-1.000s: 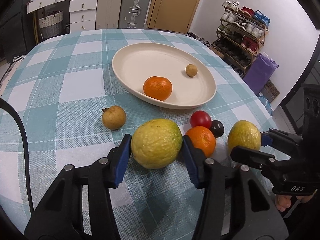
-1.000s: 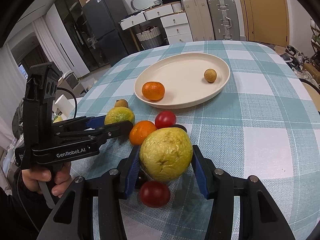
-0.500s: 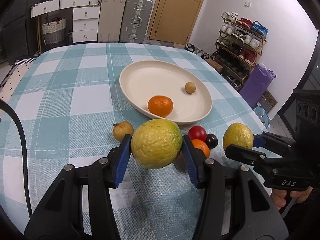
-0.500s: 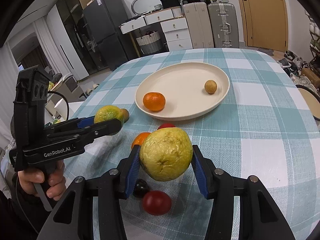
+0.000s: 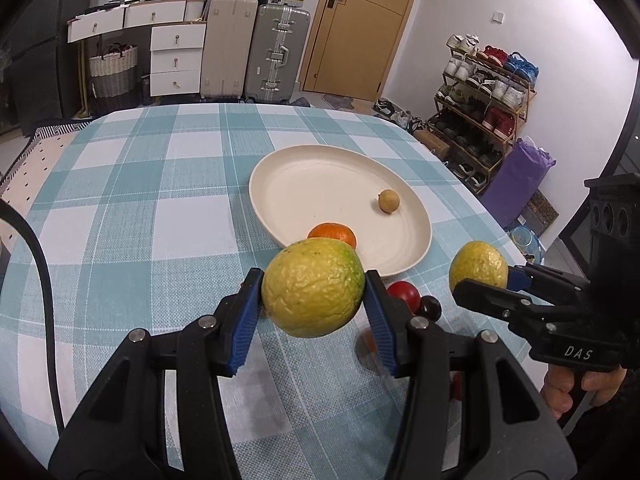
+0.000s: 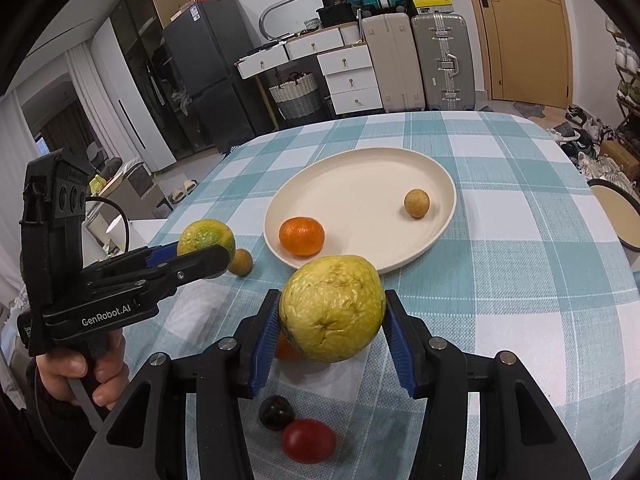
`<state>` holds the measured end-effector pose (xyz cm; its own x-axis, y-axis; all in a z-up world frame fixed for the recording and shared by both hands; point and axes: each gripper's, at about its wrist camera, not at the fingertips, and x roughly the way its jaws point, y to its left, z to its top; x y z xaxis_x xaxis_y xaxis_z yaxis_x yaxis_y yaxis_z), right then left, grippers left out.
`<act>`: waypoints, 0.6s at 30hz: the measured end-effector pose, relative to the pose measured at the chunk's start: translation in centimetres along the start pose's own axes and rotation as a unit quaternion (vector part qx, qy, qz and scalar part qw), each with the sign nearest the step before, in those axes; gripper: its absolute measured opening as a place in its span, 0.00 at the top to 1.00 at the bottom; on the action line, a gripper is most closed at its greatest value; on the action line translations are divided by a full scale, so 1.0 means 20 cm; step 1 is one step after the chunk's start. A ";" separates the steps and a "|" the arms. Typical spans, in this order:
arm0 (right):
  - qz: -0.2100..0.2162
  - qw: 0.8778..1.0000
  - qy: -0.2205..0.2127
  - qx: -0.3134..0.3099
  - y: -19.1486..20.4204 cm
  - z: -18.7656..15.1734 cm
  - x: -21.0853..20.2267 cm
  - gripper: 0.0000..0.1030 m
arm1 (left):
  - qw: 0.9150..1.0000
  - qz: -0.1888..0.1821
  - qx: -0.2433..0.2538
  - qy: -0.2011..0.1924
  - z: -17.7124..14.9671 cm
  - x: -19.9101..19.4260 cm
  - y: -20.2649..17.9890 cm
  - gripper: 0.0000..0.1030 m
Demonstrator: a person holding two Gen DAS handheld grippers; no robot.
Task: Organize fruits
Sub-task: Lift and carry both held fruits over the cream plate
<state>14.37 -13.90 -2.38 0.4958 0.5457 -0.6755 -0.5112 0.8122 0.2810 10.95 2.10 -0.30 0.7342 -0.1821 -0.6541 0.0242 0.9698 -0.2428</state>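
Above the table (image 5: 132, 216), left gripper (image 5: 314, 292) and right gripper (image 6: 332, 314) each clamping a yellow-green fruit (image 5: 314, 288).

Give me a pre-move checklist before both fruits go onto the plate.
1. Left tongs shut on the left yellow-green fruit: ok.
2. Right tongs shut on the right yellow fruit: ok.
3. Both fruits lifted off the tablecloth: ok.
4. Bare room on the plate between the orange and the small brown fruit: ok.
5. Room for both fruits without bumping the orange: cannot tell.
6. Loose red fruit and dark fruit out of the path: ok, they lie below the right tongs.
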 end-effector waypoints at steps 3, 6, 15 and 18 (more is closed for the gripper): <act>-0.002 1.000 -0.002 -0.001 -0.01 0.02 0.01 0.51 | 1.000 0.002 0.002 -0.004 0.02 0.00 0.00 0.54; -0.004 1.000 -0.003 -0.004 -0.01 0.04 0.02 0.51 | 1.000 0.003 0.004 -0.007 0.05 0.01 -0.01 0.54; -0.004 1.000 -0.003 -0.002 -0.03 0.08 0.05 0.51 | 1.000 0.008 0.011 -0.013 0.13 0.05 -0.02 0.54; -0.004 1.000 -0.003 -0.001 -0.04 0.11 0.07 0.51 | 1.000 0.009 0.011 -0.013 0.15 0.08 -0.02 0.54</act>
<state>16.95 -13.31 -2.07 0.5044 0.5401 -0.6737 -0.5081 0.8165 0.2741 14.13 1.88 1.00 0.7523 -0.1598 -0.6391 0.0254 0.9764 -0.2143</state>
